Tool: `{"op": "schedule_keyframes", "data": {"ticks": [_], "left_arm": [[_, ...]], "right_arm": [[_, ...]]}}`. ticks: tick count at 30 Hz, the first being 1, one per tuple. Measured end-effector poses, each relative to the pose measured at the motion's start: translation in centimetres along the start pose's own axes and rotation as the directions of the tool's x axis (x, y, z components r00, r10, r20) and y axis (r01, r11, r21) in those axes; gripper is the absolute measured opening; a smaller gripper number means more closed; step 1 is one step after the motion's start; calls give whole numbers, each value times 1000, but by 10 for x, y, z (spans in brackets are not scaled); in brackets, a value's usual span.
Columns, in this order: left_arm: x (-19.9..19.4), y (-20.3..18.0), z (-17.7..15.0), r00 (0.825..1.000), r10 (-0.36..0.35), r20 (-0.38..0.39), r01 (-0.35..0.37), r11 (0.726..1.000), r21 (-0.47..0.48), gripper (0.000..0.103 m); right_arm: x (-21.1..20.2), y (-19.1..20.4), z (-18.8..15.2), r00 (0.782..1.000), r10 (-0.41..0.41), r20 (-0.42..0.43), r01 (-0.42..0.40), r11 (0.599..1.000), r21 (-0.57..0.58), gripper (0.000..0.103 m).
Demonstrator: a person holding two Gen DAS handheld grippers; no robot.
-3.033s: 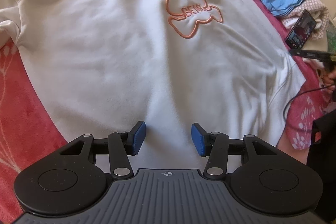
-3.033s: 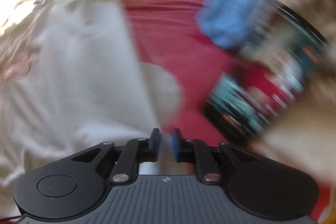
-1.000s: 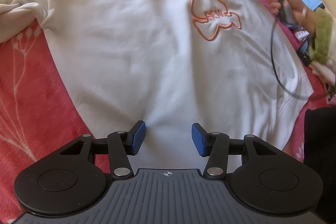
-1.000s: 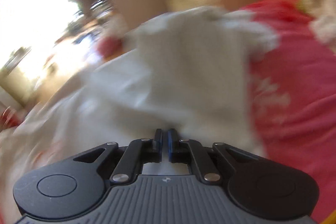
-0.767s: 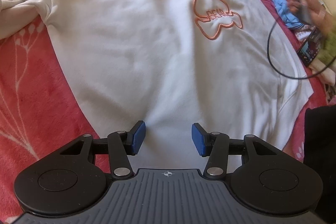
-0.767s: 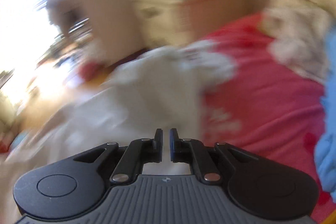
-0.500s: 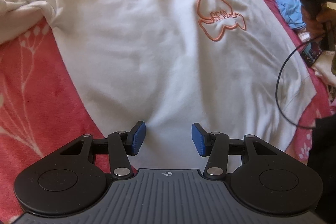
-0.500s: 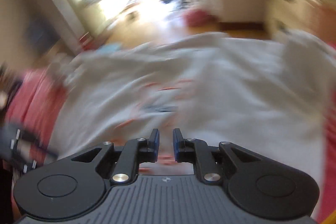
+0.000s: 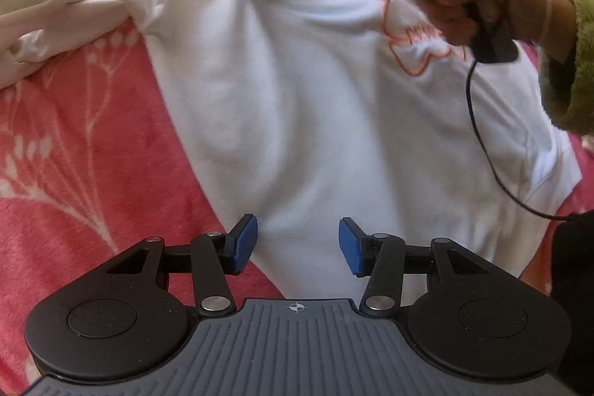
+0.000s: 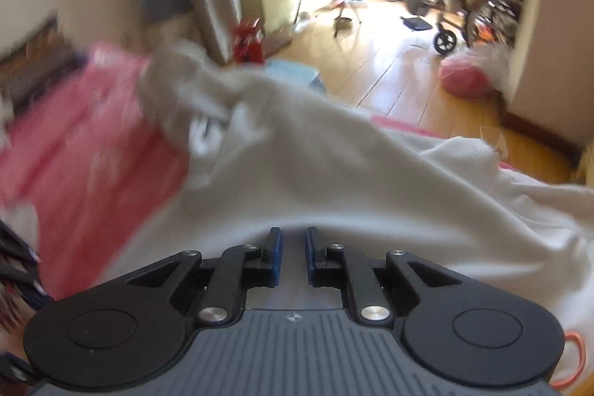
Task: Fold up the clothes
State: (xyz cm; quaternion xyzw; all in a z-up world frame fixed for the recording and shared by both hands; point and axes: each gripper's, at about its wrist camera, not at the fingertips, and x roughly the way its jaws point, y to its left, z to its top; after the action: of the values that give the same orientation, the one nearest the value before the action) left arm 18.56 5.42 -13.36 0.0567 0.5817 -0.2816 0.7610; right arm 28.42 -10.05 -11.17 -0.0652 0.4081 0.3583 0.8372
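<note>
Left wrist view: your left gripper (image 9: pixel 297 244) hovers with blue pads apart and empty over the near hem of a white sweatshirt (image 9: pixel 297 106) spread flat on the pink floral blanket (image 9: pixel 74 154). Your right hand (image 9: pixel 479 2) carries the other gripper over the orange bear print (image 9: pixel 415 51).

Right wrist view: your right gripper (image 10: pixel 293 255) shows a narrow empty gap above the sweatshirt's bunched left sleeve (image 10: pixel 193 91), near the blanket's far edge.
</note>
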Motion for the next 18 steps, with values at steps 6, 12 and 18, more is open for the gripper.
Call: {"op": "schedule_keyframes", "data": {"ticks": [6,12,18], "left_arm": [[-9,31,-3,1000,-1,19,2,996,-85,49],[-2,51,-3,999,-35,37,42,973,-229,49],[0,77,-9,990,-94,102,128,908,-399,49]], "right_arm": [[-19,5,-20,958,209,-197,-221,975,-40,14],[19,28,-15,982,157,-108,-160,987,-24,13],[-49,-20,-20,969,228,92,-244,929,277,15]]}}
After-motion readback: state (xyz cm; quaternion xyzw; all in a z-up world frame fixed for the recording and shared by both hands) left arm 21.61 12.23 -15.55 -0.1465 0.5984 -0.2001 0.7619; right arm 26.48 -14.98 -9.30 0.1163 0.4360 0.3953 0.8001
